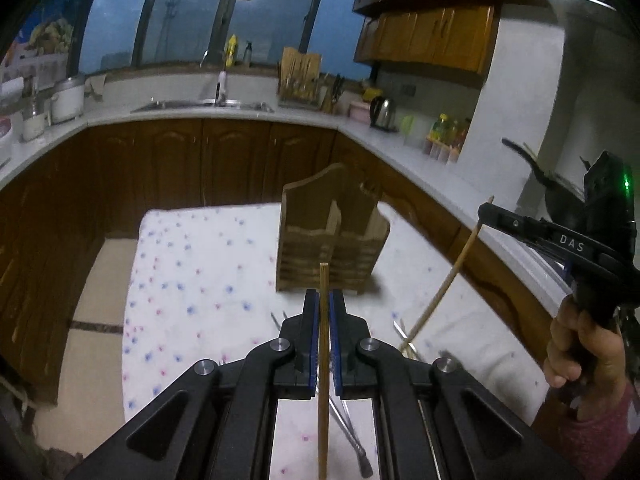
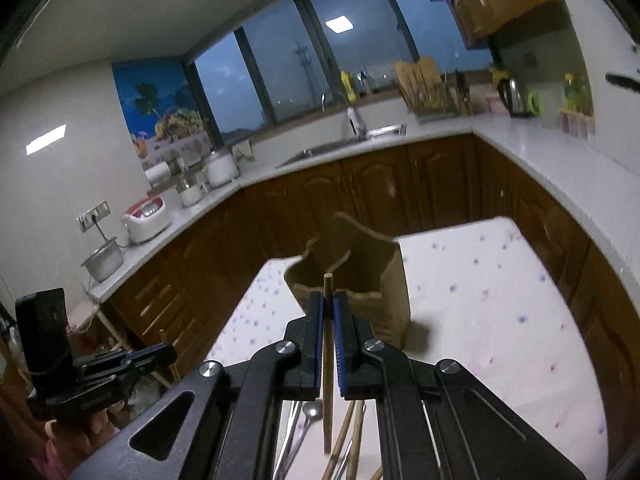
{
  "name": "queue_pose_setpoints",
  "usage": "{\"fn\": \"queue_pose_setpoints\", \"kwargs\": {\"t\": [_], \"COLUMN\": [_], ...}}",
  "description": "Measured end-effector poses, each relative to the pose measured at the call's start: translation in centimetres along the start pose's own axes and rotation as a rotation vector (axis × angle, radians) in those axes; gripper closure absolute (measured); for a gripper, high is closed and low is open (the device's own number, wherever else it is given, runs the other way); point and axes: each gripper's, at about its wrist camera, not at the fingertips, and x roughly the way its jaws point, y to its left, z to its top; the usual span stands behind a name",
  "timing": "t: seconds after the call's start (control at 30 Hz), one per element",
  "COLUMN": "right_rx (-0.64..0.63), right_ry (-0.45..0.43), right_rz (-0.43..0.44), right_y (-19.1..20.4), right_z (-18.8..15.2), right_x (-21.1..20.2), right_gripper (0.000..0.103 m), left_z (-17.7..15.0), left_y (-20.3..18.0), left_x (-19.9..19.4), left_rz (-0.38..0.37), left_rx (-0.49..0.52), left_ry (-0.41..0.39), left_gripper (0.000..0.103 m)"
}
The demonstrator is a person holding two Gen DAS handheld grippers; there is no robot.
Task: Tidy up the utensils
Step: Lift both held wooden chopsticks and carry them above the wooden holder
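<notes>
My left gripper (image 1: 324, 300) is shut on a wooden chopstick (image 1: 323, 400) that stands upright between its blue pads. My right gripper (image 2: 328, 304) is shut on a second wooden chopstick (image 2: 328, 396); from the left wrist view that gripper (image 1: 486, 211) appears at the right, its chopstick (image 1: 444, 280) slanting down. Both are raised above the table. Ahead of them a wooden utensil holder (image 1: 332, 240) (image 2: 360, 276) with two compartments stands on the flowered tablecloth (image 1: 200, 280) (image 2: 500, 300). More chopsticks (image 2: 352, 436) and metal utensils (image 2: 304, 428) (image 1: 352, 436) lie below the grippers.
Dark wood cabinets and a white countertop (image 1: 400, 140) wrap around the table. On it stand a sink (image 1: 208, 106), a second utensil rack (image 1: 300, 76), a kettle (image 1: 382, 114), bottles (image 1: 446, 132) and rice cookers (image 2: 146, 218). A hand (image 1: 580, 344) holds the right gripper.
</notes>
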Motion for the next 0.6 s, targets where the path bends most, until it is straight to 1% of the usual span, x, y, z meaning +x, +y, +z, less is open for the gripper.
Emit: {"fn": "queue_pose_setpoints", "kwargs": {"t": [0.13,0.5,0.6], "right_rx": [-0.014,0.004,0.007], "right_ry": [-0.041,-0.112,-0.132], "right_rz": [-0.007,-0.022,-0.025], "right_y": [0.4,-0.4,-0.7], "right_z": [1.3,4.2,5.3], "right_x": [-0.2,0.6,1.0], "right_gripper": [0.098,0.098,0.098], "left_z": [0.9,3.9,4.9], "left_y": [0.2,0.6,0.7], "left_x": [-0.7,0.3,0.5], "left_rz": [0.007,0.023,0.016], "left_rx": [0.0,0.008,0.001], "left_ry": [-0.039,-0.141,-0.173], "left_gripper": [0.1,0.1,0.1]}}
